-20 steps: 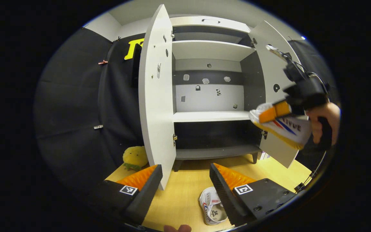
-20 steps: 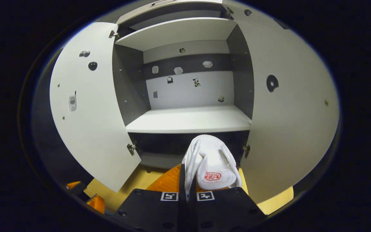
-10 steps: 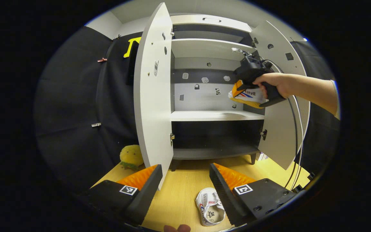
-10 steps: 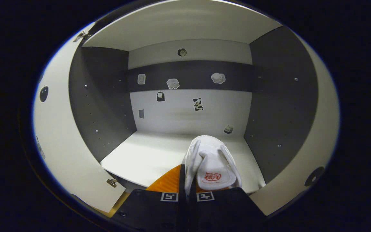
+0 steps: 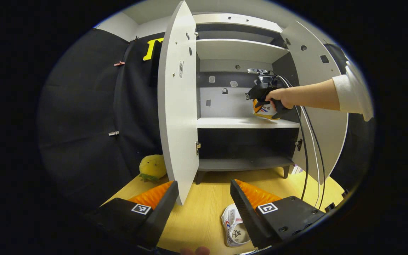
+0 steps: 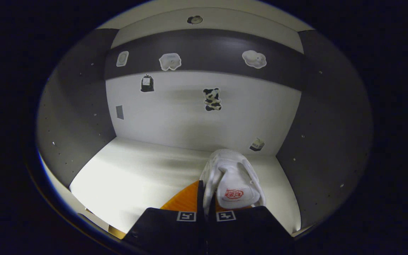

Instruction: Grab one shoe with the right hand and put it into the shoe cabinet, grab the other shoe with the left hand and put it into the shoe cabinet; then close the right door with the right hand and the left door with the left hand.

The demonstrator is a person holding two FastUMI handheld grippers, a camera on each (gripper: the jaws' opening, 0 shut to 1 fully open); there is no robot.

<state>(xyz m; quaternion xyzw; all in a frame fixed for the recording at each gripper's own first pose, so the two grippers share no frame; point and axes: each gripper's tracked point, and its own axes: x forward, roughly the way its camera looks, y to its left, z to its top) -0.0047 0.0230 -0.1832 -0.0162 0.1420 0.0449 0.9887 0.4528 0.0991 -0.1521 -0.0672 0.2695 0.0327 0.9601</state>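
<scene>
My right gripper (image 6: 205, 203) is shut on a white shoe (image 6: 230, 179), held just over the right part of the cabinet's middle shelf (image 6: 143, 177). From the left gripper view, that gripper (image 5: 260, 94) and its shoe (image 5: 266, 109) sit inside the cabinet, with a hand and white sleeve behind. Both cabinet doors stand open: the left door (image 5: 179, 106) and the right door (image 5: 326, 117). My left gripper (image 5: 204, 200) is open above the wooden floor (image 5: 197, 219). The other white shoe (image 5: 234, 232) lies on the floor, partly behind its right finger.
A yellow plush toy (image 5: 152, 167) lies on the floor left of the left door. Cables (image 5: 308, 148) hang from the right gripper in front of the right door. The cabinet's lower shelf (image 5: 243, 163) is dark and bare. Small stickers dot the cabinet's back wall (image 6: 190, 109).
My right gripper has carried the shoe deeper into the cabinet and lower toward the middle shelf. The left gripper has shifted only slightly and stays open above the floor shoe.
</scene>
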